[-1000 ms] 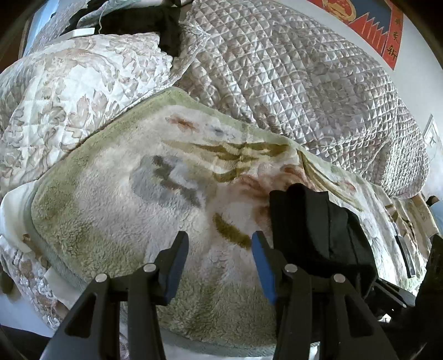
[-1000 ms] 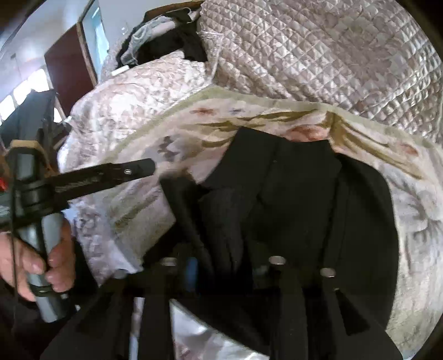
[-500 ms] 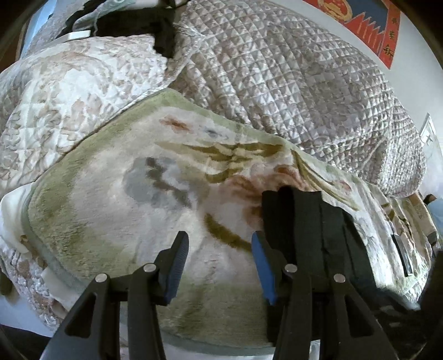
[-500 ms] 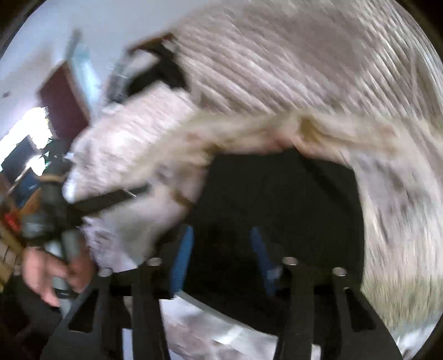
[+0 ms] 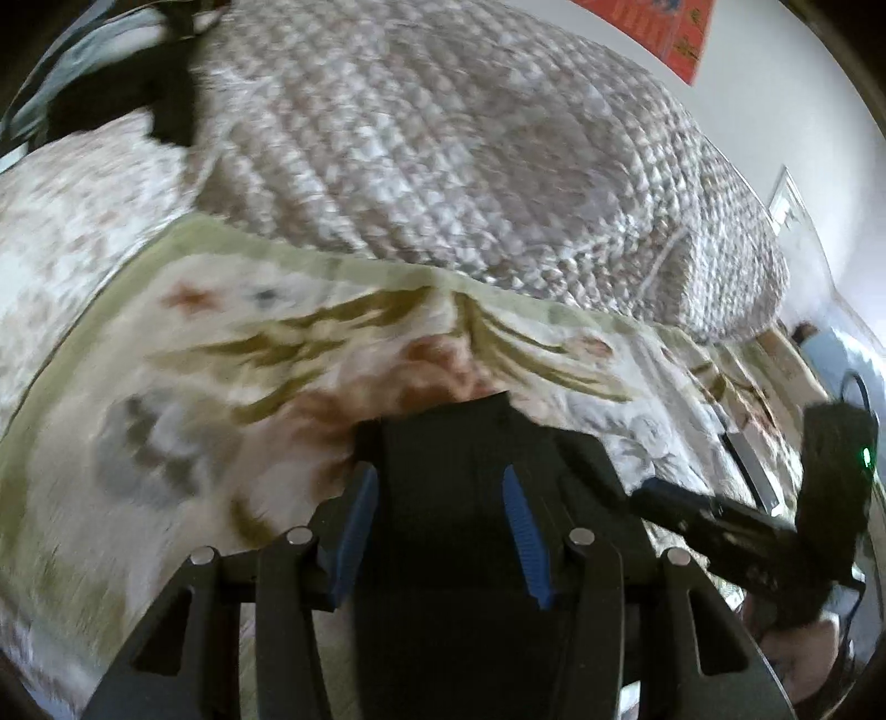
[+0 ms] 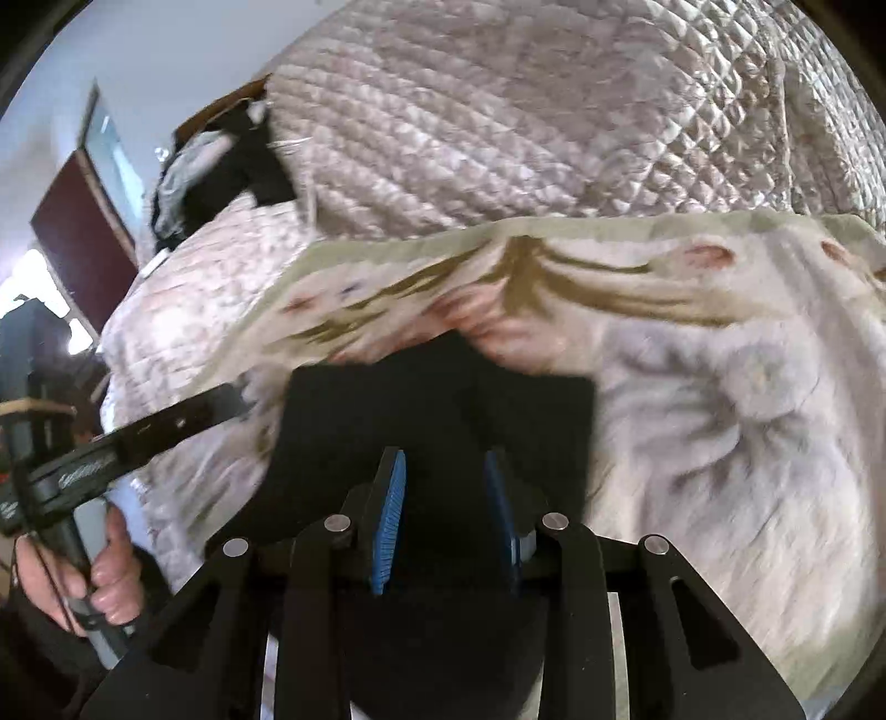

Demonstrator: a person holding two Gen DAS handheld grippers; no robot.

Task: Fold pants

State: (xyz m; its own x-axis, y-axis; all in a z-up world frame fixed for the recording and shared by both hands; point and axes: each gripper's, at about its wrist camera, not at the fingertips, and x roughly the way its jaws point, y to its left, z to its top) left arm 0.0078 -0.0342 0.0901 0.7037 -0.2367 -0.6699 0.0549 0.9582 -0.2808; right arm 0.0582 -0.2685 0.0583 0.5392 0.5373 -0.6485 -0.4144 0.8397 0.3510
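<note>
Pants point(image 5: 470, 443), black and folded into a compact block, lie on my fleecy floral blanket point(image 5: 183, 399). My left gripper point(image 5: 437, 531) hangs half-spread above them; my right gripper point(image 6: 446, 520) has just been narrowing, black cloth showing between its jaws, contact unclear.

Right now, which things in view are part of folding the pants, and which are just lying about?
In the job:
- black pants, folded into a block on the fleece blanket
- left hand-held gripper, over the pants
- right hand-held gripper, jaws just closing, pants behind them

Lying about:
- quilted bedspread
- dark clothes heap
- red wall poster
</note>
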